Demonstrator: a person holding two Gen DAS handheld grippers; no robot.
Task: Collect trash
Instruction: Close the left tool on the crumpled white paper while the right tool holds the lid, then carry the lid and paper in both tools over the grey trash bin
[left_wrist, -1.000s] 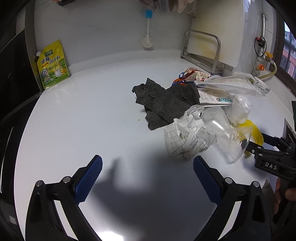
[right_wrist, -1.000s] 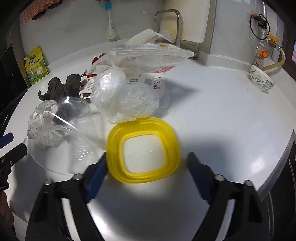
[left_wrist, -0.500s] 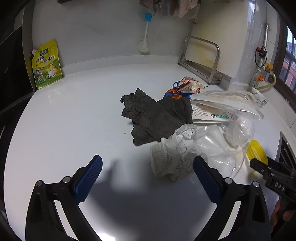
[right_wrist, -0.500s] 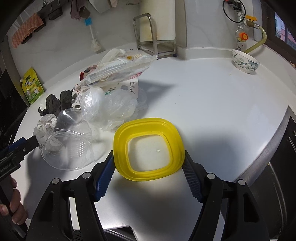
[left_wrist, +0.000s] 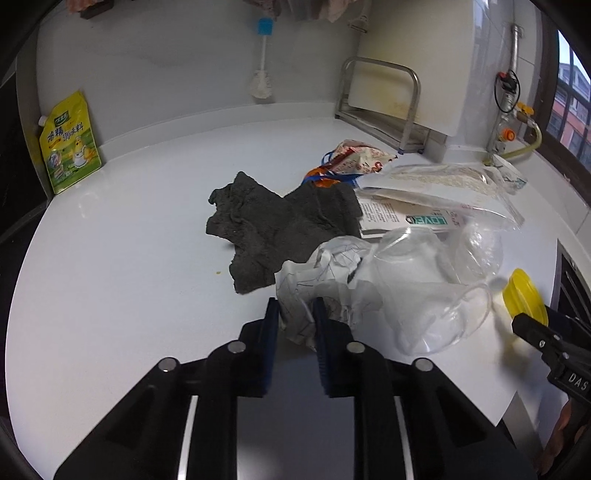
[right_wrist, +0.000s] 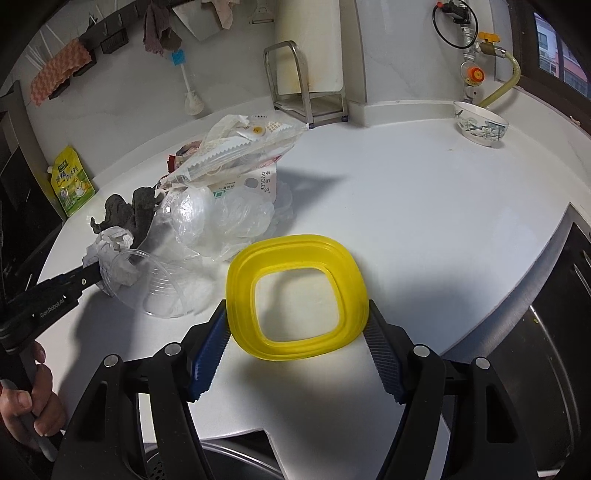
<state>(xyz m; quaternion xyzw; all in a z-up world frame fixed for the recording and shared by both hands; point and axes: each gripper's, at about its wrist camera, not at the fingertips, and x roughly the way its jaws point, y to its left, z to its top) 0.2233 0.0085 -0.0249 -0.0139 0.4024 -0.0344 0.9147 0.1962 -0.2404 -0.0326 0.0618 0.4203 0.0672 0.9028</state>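
Note:
My left gripper (left_wrist: 295, 325) is shut on a crumpled white paper (left_wrist: 321, 273) at the near edge of the trash pile; it shows from the side in the right wrist view (right_wrist: 110, 258). A clear plastic cup (left_wrist: 436, 310) lies on its side just right of the paper. My right gripper (right_wrist: 295, 332) is shut on a yellow plastic lid ring (right_wrist: 295, 291), held a little above the counter, with one finger on each side. The ring also shows at the right edge of the left wrist view (left_wrist: 524, 295). Clear plastic bags (right_wrist: 225, 214) and a carton (right_wrist: 255, 184) lie behind.
A dark grey rag (left_wrist: 273, 225) lies left of the pile, with snack wrappers (left_wrist: 354, 155) behind it. A yellow-green pouch (left_wrist: 70, 144) leans on the back wall. A metal rack (right_wrist: 306, 88) and a bowl (right_wrist: 480, 123) stand at the back. The white counter (right_wrist: 424, 221) ends near me.
My left gripper has moved forward and shut on the crumpled paper. My right gripper has closed in on the yellow lid ring and lifted it slightly.

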